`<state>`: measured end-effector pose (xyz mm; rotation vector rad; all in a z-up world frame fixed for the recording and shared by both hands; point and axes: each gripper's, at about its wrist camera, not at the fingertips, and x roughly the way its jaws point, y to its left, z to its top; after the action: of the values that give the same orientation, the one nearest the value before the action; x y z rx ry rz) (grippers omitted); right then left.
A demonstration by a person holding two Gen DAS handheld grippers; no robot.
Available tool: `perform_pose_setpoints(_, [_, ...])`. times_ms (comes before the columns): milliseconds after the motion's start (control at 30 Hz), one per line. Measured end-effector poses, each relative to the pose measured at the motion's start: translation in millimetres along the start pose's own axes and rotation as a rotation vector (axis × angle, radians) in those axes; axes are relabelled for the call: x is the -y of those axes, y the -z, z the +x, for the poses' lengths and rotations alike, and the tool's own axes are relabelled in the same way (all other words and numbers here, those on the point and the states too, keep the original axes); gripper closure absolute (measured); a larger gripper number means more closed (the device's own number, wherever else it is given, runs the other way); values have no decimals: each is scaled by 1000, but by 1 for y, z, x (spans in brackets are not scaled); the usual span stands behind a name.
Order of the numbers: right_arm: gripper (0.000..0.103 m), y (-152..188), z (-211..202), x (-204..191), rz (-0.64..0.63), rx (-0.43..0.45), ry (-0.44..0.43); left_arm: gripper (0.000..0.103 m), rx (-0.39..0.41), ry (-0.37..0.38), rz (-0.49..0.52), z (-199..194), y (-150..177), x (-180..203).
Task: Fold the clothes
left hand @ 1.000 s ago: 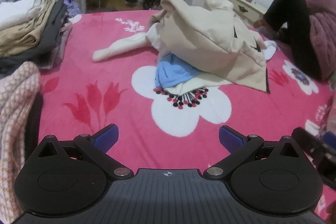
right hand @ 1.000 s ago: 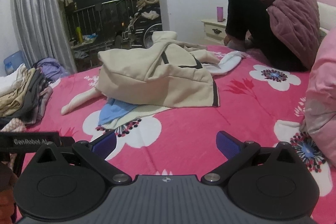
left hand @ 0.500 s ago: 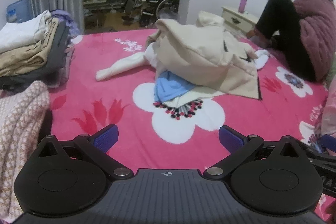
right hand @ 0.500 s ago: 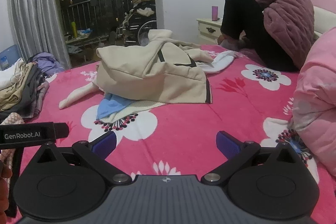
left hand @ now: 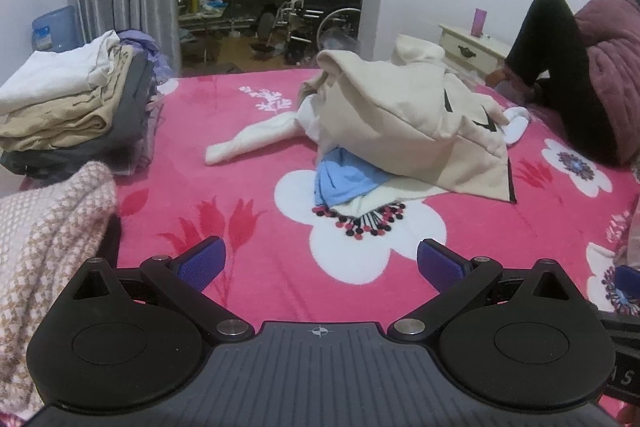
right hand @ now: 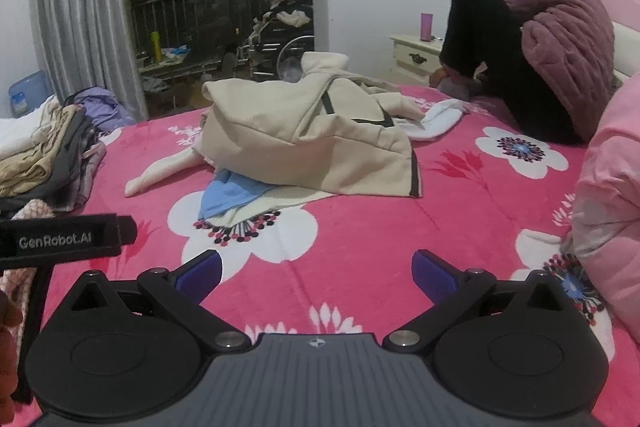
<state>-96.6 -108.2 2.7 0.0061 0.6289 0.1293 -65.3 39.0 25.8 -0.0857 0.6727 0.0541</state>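
Note:
A heap of unfolded clothes lies mid-bed on the pink flowered blanket point(left hand: 240, 267): a cream hooded garment with dark trim point(left hand: 408, 123) point(right hand: 312, 147) on top, a light blue piece point(left hand: 344, 183) point(right hand: 232, 193) under its near edge, and a white sleeve point(left hand: 248, 141) point(right hand: 160, 171) trailing left. My left gripper point(left hand: 319, 263) is open and empty, well short of the heap. My right gripper point(right hand: 316, 273) is also open and empty above the blanket point(right hand: 360, 247). The left gripper's body point(right hand: 64, 239) shows at the left of the right wrist view.
A stack of folded clothes point(left hand: 76, 107) point(right hand: 44, 155) sits at the bed's left edge, with a pink knit garment point(left hand: 44, 251) nearer. A person in a maroon jacket point(left hand: 600, 67) point(right hand: 552, 47) sits at the far right by a nightstand point(left hand: 476, 51). A pink quilt point(right hand: 612, 195) lies right.
Both grippers have risen and drawn back a little, so the heap looks lower and smaller in view. Both stay open. The clothes have not moved.

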Motion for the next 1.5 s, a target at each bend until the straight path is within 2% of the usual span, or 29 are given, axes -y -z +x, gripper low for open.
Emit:
perform_pose_setpoints(500, [0,10,7,-18,-85,-35,-86,0,5,-71,-13,1,-2,-8])
perform_pose_setpoints(1500, [0,9,9,-6,-75,-42,-84,0,3,-91,14,2,-1,1])
